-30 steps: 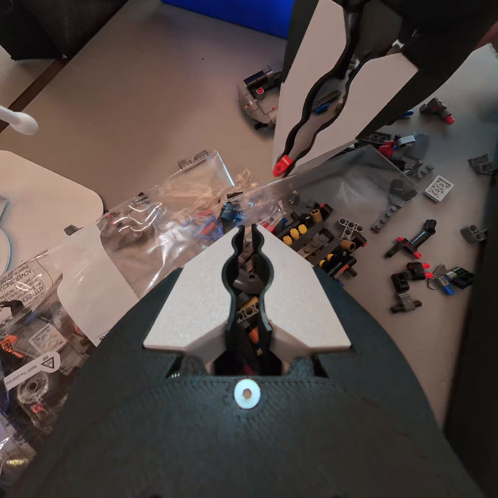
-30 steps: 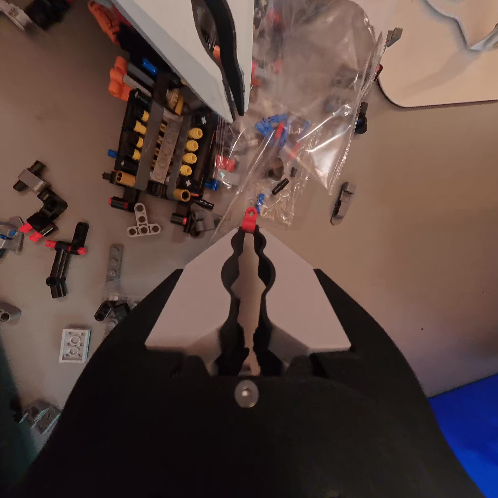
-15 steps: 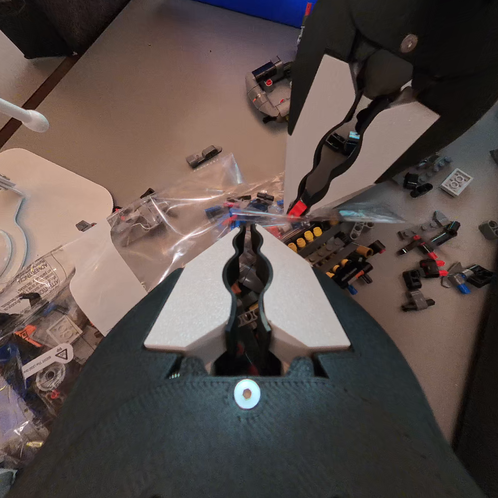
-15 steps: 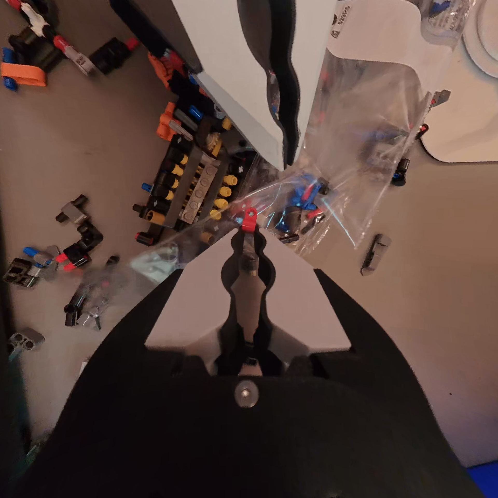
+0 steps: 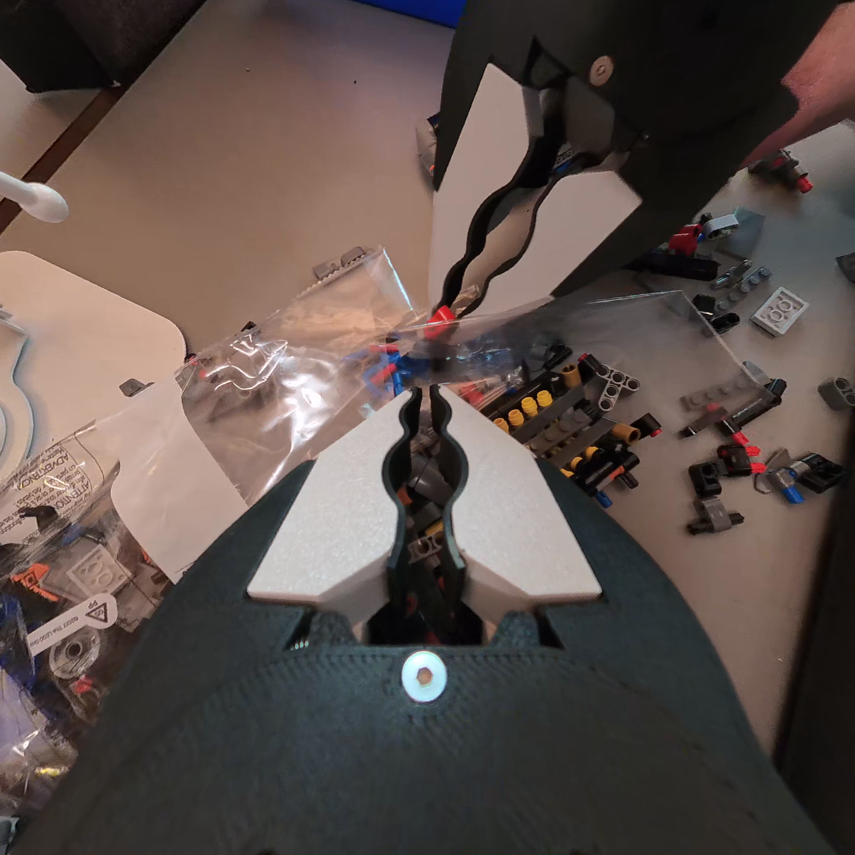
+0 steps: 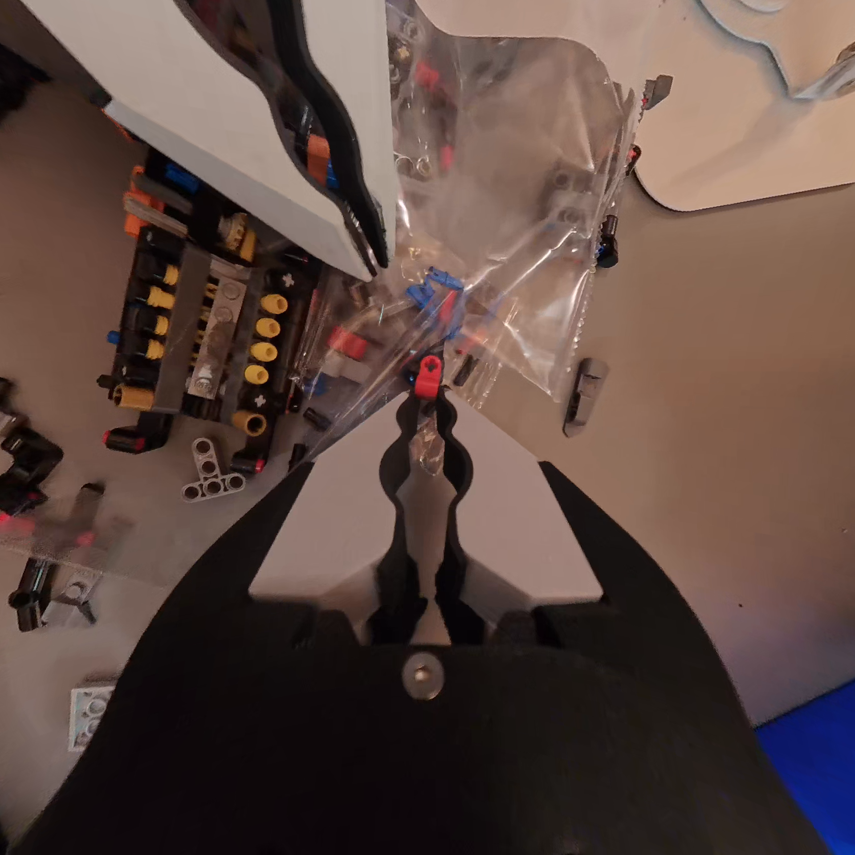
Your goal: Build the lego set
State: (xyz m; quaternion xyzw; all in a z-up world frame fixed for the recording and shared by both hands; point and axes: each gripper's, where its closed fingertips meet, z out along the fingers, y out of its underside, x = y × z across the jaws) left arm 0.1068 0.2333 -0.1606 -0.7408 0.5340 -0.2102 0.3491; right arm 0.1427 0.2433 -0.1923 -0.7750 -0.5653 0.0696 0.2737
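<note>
- The right tool is clamped on a small red plastic connector with a round hole. A scrap of clear film also sits between its black pads, so the grip seems to take in the bag's edge as well.
- The left tool has its tips pressed nearly together at the edge of the crumpled clear plastic bag of small blue, red and black pins. Whether it truly pinches the film I cannot tell.
- The bag lies on the beige counter, partly draped over the black-and-grey sub-assembly with yellow pegs, which rests flat just left of the right tool.
- Loose parts lie well apart to the side, such as a light grey T-shaped beam and a light grey 2-by-2 plate.
- Judged step: fetching a connector for the build, with the bag in the way.
- Next move likely calls for freeing the red piece from the film, then carrying it to the sub-assembly and lining up its hole with a pin.
</note>
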